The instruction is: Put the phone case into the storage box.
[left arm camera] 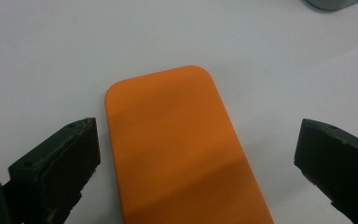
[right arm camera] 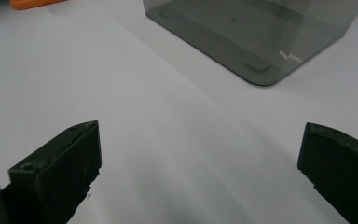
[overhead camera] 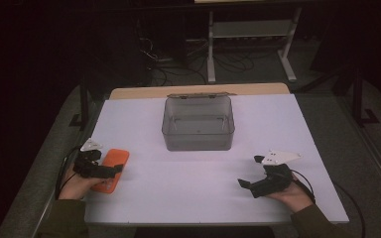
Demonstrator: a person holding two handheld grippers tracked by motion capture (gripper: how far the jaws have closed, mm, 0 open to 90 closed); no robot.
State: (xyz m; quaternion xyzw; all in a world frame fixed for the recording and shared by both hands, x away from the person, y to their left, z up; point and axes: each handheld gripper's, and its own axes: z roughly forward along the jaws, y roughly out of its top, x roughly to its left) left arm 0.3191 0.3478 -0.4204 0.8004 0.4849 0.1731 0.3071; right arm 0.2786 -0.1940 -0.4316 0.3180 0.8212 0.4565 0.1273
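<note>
A flat orange slab with rounded corners [overhead camera: 115,167] [left arm camera: 177,144] lies on the white table sheet [overhead camera: 278,129] at the near left. My left gripper [overhead camera: 109,167] [left arm camera: 198,154] hovers over its near end, open, one jaw on each side of the slab and neither touching it. A clear grey plastic box [overhead camera: 198,124] [right arm camera: 261,32] stands open and empty at the middle back. At the near right my right gripper [overhead camera: 249,171] [right arm camera: 200,154] is open above bare sheet, aimed toward the box, nothing between its jaws. An edge of the orange slab [right arm camera: 32,3] peeks in at that view's top left.
The box's lid [overhead camera: 198,95] lies folded back behind it. The sheet ends at a wooden table edge [overhead camera: 198,90] at the back. A dark floor with cables and a white frame [overhead camera: 250,29] lies beyond the table.
</note>
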